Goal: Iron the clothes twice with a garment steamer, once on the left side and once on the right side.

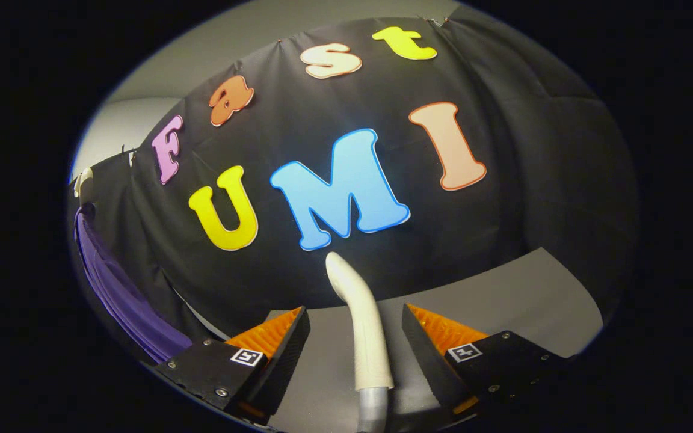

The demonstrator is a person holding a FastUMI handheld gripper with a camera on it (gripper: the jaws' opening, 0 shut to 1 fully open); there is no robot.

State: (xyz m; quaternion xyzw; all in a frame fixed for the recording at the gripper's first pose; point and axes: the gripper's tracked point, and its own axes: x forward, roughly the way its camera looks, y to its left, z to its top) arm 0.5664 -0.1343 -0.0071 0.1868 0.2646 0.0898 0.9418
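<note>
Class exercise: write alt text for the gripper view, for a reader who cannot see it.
A pale steamer handle stands upright between the open gripper fingers, untouched, on a grey table. A purple garment hangs off to the left against the black cloth wall.

Between the spread fingers of my hand-held gripper, touching neither, I see the steamer handle, cream-white and plain, turning silvery grey at its near end. The surface under it is flat matte grey. Off to my left hangs the garment, solid purple, against the black cloth wall.
</note>
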